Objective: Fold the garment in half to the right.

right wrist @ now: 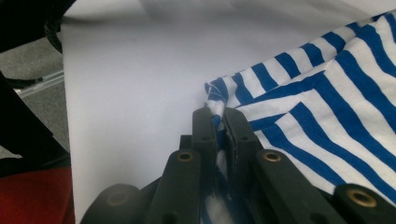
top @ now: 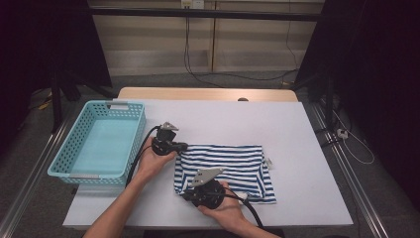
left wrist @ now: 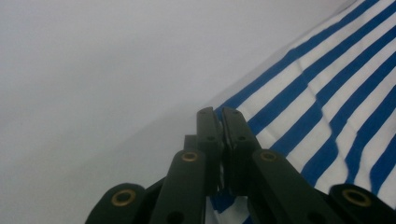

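Observation:
A blue-and-white striped cloth [top: 233,163] lies folded flat on the white table [top: 297,139], right of centre. My left gripper [top: 182,147] is at the cloth's far left corner. In the left gripper view its jaws [left wrist: 218,114] are pressed together on the cloth's [left wrist: 327,107] edge, with a bit of fabric showing between them lower down. My right gripper [top: 184,195] is at the near left corner. In the right gripper view it [right wrist: 216,114] is shut on a bunched corner of the striped cloth [right wrist: 327,107].
An empty light-blue plastic basket [top: 133,141] stands at the table's left edge, just left of my left hand. Bare white tabletop extends behind and to the right of the cloth. Cables trail from both grippers toward the front edge.

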Available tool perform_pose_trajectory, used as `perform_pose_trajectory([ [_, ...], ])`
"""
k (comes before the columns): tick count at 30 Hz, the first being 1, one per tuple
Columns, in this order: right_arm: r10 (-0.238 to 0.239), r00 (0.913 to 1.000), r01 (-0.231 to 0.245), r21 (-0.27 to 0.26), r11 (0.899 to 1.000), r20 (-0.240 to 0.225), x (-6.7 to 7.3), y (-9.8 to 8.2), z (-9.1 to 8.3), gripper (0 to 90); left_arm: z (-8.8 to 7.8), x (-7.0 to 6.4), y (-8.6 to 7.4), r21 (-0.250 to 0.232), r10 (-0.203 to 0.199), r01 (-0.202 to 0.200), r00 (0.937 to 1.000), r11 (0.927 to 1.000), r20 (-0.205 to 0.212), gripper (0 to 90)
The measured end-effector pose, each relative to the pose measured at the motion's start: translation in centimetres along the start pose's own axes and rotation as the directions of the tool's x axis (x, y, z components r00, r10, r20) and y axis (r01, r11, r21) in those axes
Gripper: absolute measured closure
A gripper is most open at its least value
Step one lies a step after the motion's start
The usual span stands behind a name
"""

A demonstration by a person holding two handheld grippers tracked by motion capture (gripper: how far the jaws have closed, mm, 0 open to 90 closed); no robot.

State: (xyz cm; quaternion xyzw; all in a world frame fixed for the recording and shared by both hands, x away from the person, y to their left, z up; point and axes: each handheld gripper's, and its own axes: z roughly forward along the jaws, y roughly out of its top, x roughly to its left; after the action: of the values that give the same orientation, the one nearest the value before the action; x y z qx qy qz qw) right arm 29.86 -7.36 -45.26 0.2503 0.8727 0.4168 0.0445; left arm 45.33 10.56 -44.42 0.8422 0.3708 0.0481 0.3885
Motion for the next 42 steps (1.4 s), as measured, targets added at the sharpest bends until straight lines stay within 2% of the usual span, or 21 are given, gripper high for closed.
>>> perform_pose_trajectory([
  [3, 0.004, 1.0000, -0.005, -0.013, 1.000, -0.005, 0.0, 0.1, -0.3, 84.8, -0.3, 0.5, -0.1, -0.021, -0.034, 0.034, 0.9994, 0.9992, -0.006, 87.2],
  [5, 0.006, 1.0000, -0.006, -0.024, 1.000, -0.007, -0.1, 0.2, -0.6, 84.8, -0.6, 0.7, -0.1, -0.024, -0.057, 0.057, 0.9983, 0.9981, 0.016, 87.2],
  [10, 0.016, 0.9997, -0.017, -0.050, 0.999, -0.019, -0.1, 0.5, -1.1, 84.8, -1.1, 0.7, 0.1, -0.034, -0.026, 0.026, 0.9997, 0.9991, 0.005, 87.1],
  [11, 0.020, 0.9996, -0.021, -0.056, 0.998, -0.021, -0.2, 0.5, -1.2, 84.8, -1.1, 0.7, 0.1, -0.046, -0.028, 0.029, 0.9996, 0.9985, 0.007, 87.1],
  [12, 0.018, 0.9996, -0.019, -0.061, 0.998, -0.020, -0.2, 0.5, -1.2, 84.8, -1.1, 0.5, 0.2, -0.067, -0.065, 0.066, 0.9977, 0.9955, 0.015, 87.1],
  [13, 0.021, 0.9995, -0.023, -0.065, 0.998, -0.023, -0.2, 0.5, -1.3, 84.8, -1.3, 0.7, 0.2, -0.054, -0.025, 0.025, 0.9996, 0.9982, 0.011, 87.1],
  [14, 0.026, 0.9994, -0.028, -0.066, 0.997, -0.022, -0.2, 0.5, -1.4, 84.8, -1.4, 0.7, 0.2, -0.057, -0.029, 0.030, 0.9995, 0.9979, 0.014, 87.1],
  [15, 0.023, 0.9996, -0.024, -0.071, 0.997, -0.018, -0.2, 0.6, -1.4, 84.8, -1.3, 0.4, 0.2, -0.085, -0.080, 0.082, 0.9964, 0.9929, 0.026, 87.1],
  [16, 0.025, 0.9995, -0.027, -0.075, 0.997, -0.021, -0.2, 0.6, -1.4, 84.8, -1.4, 0.5, 0.3, -0.096, -0.072, 0.074, 0.9972, 0.9926, 0.020, 87.1],
  [17, 0.016, 0.9996, -0.018, -0.079, 0.997, -0.021, -0.2, 0.6, -1.5, 84.8, -1.7, 0.8, 0.3, -0.076, -0.044, 0.045, 0.9988, 0.9960, 0.019, 87.1],
  [18, 0.021, 0.9995, -0.023, -0.081, 0.996, -0.023, -0.2, 0.7, -1.5, 84.8, -1.6, 0.5, 0.3, -0.095, -0.100, 0.103, 0.9944, 0.9901, 0.033, 87.1],
  [19, 0.023, 0.9994, -0.025, -0.083, 0.996, -0.027, -0.2, 0.7, -1.6, 84.8, -1.8, 0.8, 0.4, -0.088, -0.065, 0.067, 0.9976, 0.9939, 0.023, 87.1],
  [21, 0.026, 0.9993, -0.029, -0.090, 0.995, -0.027, -0.1, 0.9, -1.7, 84.8, -2.1, 0.7, 0.4, -0.106, -0.121, 0.125, 0.9916, 0.9865, 0.045, 87.1],
  [22, 0.026, 0.9993, -0.029, -0.097, 0.995, -0.028, -0.1, 1.0, -1.7, 84.8, -2.2, 0.6, 0.5, -0.117, -0.132, 0.138, 0.9898, 0.9836, 0.053, 87.1],
  [23, 0.027, 0.9992, -0.030, -0.100, 0.995, -0.031, -0.1, 1.1, -1.8, 84.8, -2.4, 0.8, 0.6, -0.126, -0.094, 0.098, 0.9949, 0.9872, 0.037, 87.1],
  [27, 0.034, 0.9987, -0.038, -0.117, 0.992, -0.038, -0.1, 1.4, -2.1, 84.8, -2.8, 0.8, 0.9, -0.144, -0.105, 0.110, 0.9936, 0.9835, 0.041, 87.1],
  [28, 0.036, 0.9987, -0.040, -0.121, 0.992, -0.037, 0.0, 1.5, -2.3, 84.8, -3.0, 0.8, 0.9, -0.151, -0.117, 0.124, 0.9915, 0.9807, 0.056, 87.1],
  [32, 0.034, 0.9987, -0.039, -0.144, 0.989, -0.039, -0.1, 1.9, -2.7, 84.8, -3.5, 0.7, 1.2, -0.171, -0.126, 0.133, 0.9907, 0.9763, 0.053, 87.1],
  [37, 0.036, 0.9984, -0.043, -0.163, 0.986, -0.043, 0.0, 2.3, -3.1, 84.8, -4.1, 0.7, 1.6, -0.180, -0.118, 0.125, 0.9918, 0.9757, 0.049, 87.1],
  [38, 0.038, 0.9983, -0.045, -0.165, 0.985, -0.044, 0.0, 2.4, -3.1, 84.9, -4.2, 0.7, 1.6, -0.174, -0.110, 0.116, 0.9930, 0.9779, 0.044, 87.1],
  [42, 0.026, 0.9989, -0.033, -0.173, 0.984, -0.040, 0.0, 2.6, -3.2, 84.9, -4.7, 0.8, 1.9, -0.201, -0.113, 0.118, 0.9928, 0.9723, 0.039, 87.2],
])
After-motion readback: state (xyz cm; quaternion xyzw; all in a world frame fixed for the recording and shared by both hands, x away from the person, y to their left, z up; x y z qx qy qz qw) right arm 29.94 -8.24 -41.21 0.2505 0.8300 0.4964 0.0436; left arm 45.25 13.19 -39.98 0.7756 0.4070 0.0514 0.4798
